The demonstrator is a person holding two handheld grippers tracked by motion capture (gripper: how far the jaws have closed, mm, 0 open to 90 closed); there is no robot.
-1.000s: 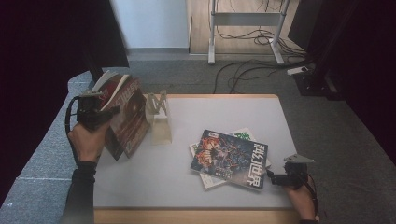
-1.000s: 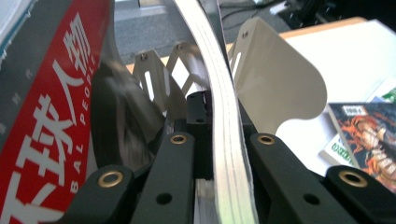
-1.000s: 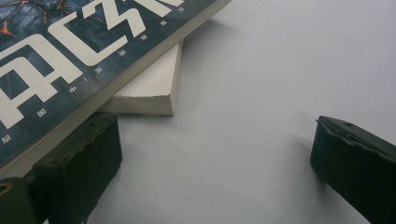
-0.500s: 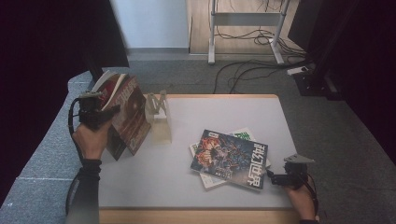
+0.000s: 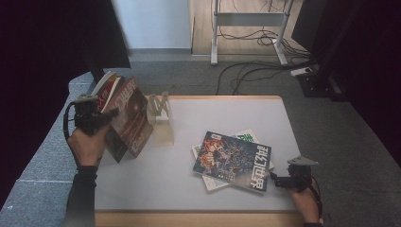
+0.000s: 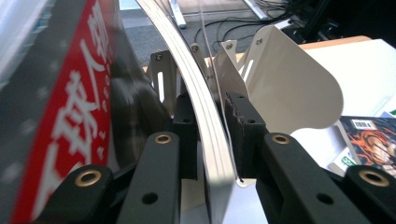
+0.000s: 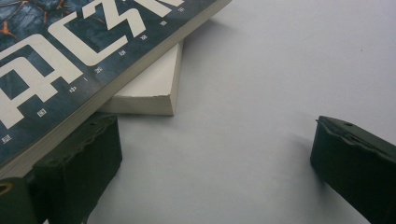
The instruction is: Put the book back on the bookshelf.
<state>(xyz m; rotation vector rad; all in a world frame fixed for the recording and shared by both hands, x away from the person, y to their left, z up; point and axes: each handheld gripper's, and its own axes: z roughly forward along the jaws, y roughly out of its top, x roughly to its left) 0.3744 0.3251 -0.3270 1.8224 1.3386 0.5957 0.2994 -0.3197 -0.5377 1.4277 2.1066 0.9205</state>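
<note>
At the table's left, my left gripper (image 5: pixel 106 116) reaches into a group of upright, leaning books (image 5: pixel 130 118) beside a white bookend stand (image 5: pixel 161 118). In the left gripper view, a book's white page block (image 6: pixel 205 112) runs between the jaws of that gripper (image 6: pixel 212 135). These jaws have just been opening, and a slim gap shows at one pad. A red-titled cover (image 6: pixel 70 116) leans alongside. My right gripper (image 5: pixel 276 181) rests open on the table at the corner of a dark blue book (image 5: pixel 231 161), which lies on a white book (image 7: pixel 149 88).
The white table (image 5: pixel 227 113) has a wooden rim, with grey carpet around it. The curved white bookend (image 6: pixel 289 88) stands just past the left jaws. Cables and desk legs lie on the floor beyond the far edge.
The left hand and its upright books have barely shifted. The right gripper and the flat stack have kept still.
</note>
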